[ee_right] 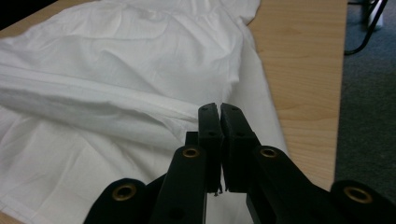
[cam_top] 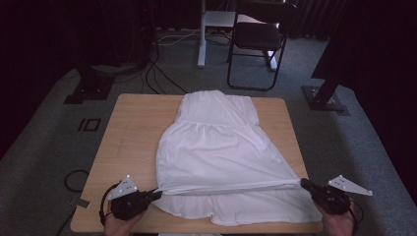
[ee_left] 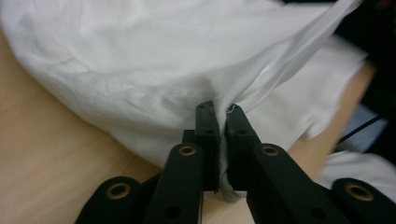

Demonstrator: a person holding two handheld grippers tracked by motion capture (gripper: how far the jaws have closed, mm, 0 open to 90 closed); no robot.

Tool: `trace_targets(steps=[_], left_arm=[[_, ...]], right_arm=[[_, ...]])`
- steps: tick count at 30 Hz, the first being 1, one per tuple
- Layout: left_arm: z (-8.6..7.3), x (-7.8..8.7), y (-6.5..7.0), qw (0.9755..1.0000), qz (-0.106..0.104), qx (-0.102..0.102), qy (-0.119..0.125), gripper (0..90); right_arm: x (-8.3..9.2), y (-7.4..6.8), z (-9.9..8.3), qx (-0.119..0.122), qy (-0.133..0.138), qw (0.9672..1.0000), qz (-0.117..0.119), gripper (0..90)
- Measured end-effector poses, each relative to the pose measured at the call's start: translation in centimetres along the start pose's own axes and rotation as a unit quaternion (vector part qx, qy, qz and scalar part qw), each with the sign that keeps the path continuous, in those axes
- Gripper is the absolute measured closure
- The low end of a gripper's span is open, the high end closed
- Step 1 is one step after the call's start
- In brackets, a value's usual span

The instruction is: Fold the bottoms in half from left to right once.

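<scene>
I see the white dress (cam_top: 216,147) spread across the wooden table (cam_top: 133,128), its hem at 6 o'clock. My left gripper (cam_top: 156,194) pinches the hem at 7 o'clock, my right gripper (cam_top: 304,183) pinches it at 5 o'clock, with a taut fold between the 2.

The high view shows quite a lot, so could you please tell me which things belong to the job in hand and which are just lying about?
In the job:
white dress
left gripper, shut on its hem
right gripper, shut on its hem
table

Lying about:
black chair
floor cables
</scene>
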State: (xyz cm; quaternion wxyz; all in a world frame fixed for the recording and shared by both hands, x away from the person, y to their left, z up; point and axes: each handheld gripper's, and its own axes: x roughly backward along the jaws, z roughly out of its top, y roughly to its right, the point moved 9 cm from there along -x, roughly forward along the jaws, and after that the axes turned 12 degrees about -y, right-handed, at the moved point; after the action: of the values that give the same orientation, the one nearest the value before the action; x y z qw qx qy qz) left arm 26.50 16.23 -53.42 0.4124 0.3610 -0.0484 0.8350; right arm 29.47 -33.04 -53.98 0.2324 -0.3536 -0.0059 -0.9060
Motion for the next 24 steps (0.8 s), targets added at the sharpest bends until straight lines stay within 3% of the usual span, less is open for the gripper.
trace_targets(steps=[2,4,6,9,12,16,20,24], left_arm=[[0.2,0.1,0.3,0.9999,0.006,-0.008,-0.003,68.6],[0.2,-0.3,0.1,0.9998,0.012,-0.009,-0.01,63.8],[0.2,-0.6,-0.2,0.9997,0.019,-0.004,-0.014,59.6],[0.3,-1.0,-1.0,0.9993,0.028,0.009,-0.021,54.6],[0.5,-1.7,-2.2,0.9976,0.055,0.021,-0.036,50.4],[1.6,-2.9,-4.1,0.9952,0.085,0.023,-0.043,46.3],[3.3,-4.0,-6.4,0.991,0.122,0.019,-0.052,43.5],[4.6,-5.1,-8.3,0.9888,0.137,0.027,-0.053,41.2]], right_arm=[[0.7,0.2,-0.2,0.0,0.003,1.0,-0.009,87.4],[1.0,0.6,-0.9,-0.005,-0.001,0.9999,-0.013,87.3],[0.7,1.0,-2.2,-0.01,-0.031,0.9995,-0.002,86.9],[-0.3,1.9,-4.3,-0.02,-0.072,0.9972,-0.005,85.1],[-1.1,2.6,-5.2,-0.031,-0.09,0.9953,-0.017,66.3],[-1.5,3.0,-3.7,-0.037,-0.067,0.9969,-0.015,55.9],[-3.0,3.1,-2.0,-0.028,-0.063,0.9976,-0.012,54.6],[-5.3,2.9,-0.2,-0.013,-0.065,0.9978,-0.007,54.4]])
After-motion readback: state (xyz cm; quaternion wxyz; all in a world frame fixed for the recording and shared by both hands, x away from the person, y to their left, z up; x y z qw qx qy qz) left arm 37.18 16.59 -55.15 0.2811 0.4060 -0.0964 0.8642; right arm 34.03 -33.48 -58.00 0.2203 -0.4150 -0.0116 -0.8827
